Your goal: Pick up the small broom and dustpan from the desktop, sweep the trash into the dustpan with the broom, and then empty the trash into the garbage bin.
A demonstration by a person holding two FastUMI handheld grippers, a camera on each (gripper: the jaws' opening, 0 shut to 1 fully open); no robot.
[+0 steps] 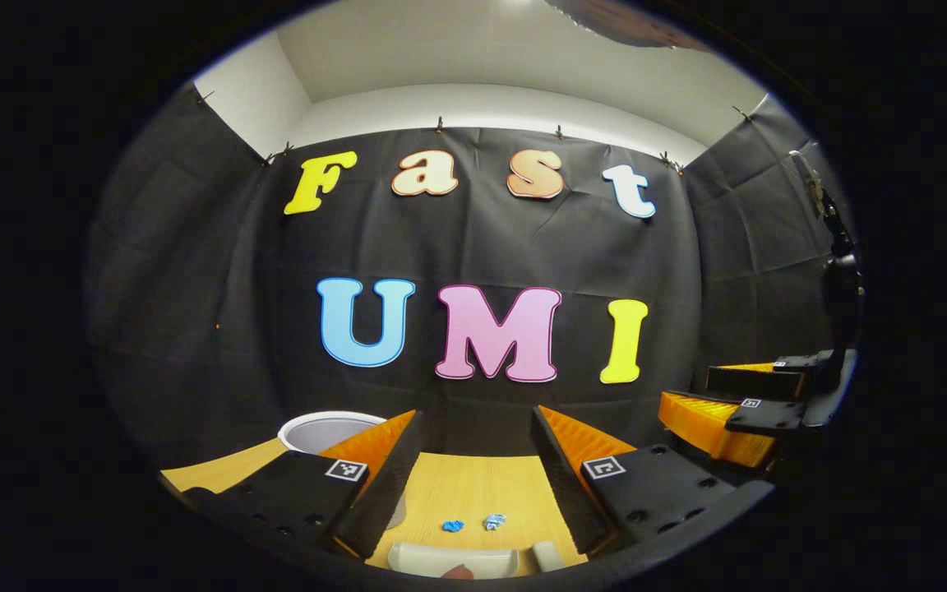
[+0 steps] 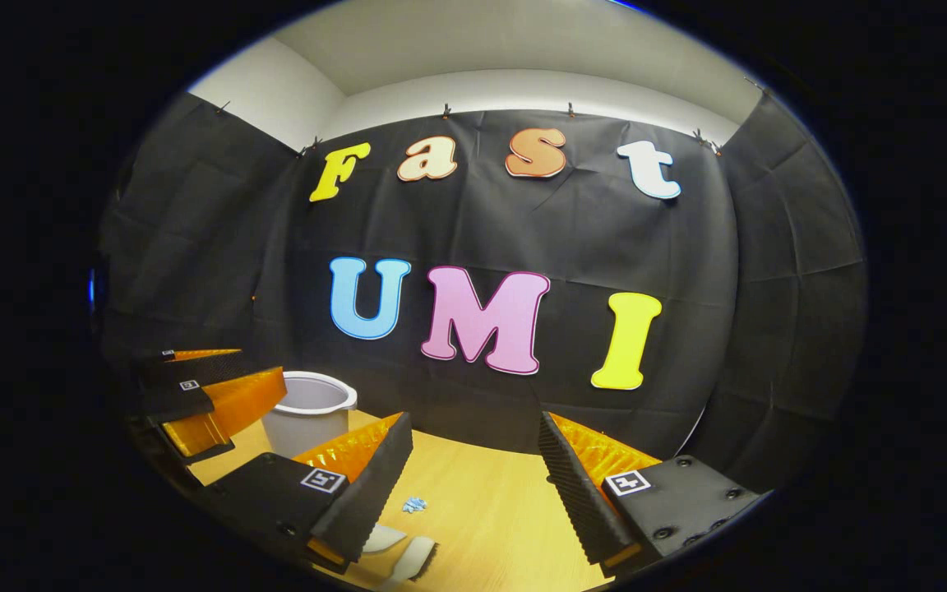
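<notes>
Both grippers hover above the wooden table, open and holding nothing. In the left gripper view my left gripper (image 1: 475, 415) frames two small blue trash scraps (image 1: 453, 525) on the table. Just below them lies a white plastic piece (image 1: 453, 561), cut off by the view's edge; I cannot tell whether it is the broom or the dustpan. The right gripper (image 1: 736, 411) shows at the right. In the right gripper view my right gripper (image 2: 473, 421) is open above a blue scrap (image 2: 414, 504) and white tool parts (image 2: 416, 559). The left gripper (image 2: 194, 395) is at the left.
A white garbage bin (image 2: 309, 411) stands at the table's far left, close to the black cloth wall; its rim (image 1: 330, 430) shows behind my left finger. The table (image 2: 490, 510) runs back to the cloth wall.
</notes>
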